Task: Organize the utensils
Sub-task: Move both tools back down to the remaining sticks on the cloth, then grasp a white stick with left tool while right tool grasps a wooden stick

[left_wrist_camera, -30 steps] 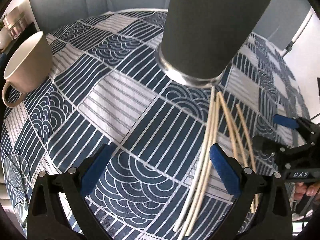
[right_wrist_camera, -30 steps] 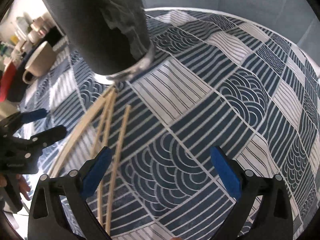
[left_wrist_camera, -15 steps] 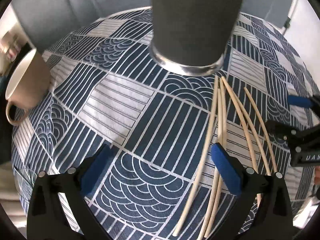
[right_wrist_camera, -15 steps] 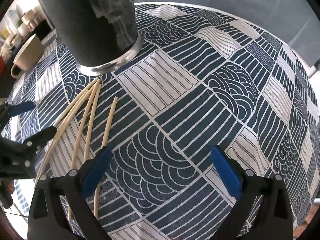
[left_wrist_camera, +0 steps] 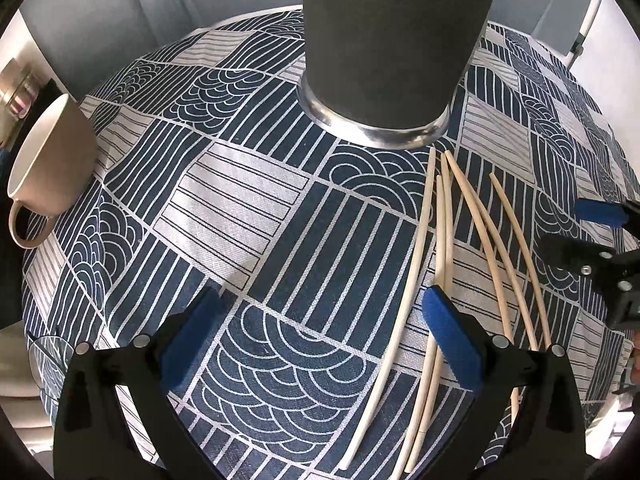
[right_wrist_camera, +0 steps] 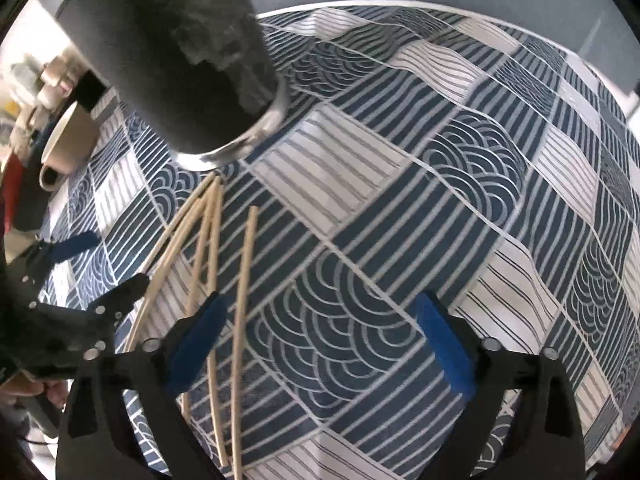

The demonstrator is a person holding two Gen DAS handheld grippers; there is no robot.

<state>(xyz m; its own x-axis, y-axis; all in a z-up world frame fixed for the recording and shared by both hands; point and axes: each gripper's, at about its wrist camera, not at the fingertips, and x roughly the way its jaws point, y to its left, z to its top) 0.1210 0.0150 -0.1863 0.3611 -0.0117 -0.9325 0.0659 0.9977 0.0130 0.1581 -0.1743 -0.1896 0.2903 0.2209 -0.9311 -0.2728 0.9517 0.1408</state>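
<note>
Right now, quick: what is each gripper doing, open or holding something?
Left gripper: open, holding nothing, above the chopsticks.
Right gripper: open, holding nothing.

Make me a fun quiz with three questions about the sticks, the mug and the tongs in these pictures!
1. Where do the chopsticks lie?
A. inside the dark holder
B. flat on the tablecloth, in front of the holder
C. in the mug

2. What colour is the mug?
A. beige
B. red
C. green

3. How are the left tongs?
A. shut on a chopstick
B. open, holding nothing
C. shut on the mug

Answers:
1 B, the sticks fan out on the patterned tablecloth with their tips near the dark holder.
2 A, the mug at the left edge is pale beige.
3 B, the blue pads stand wide apart with only cloth between them.
</note>
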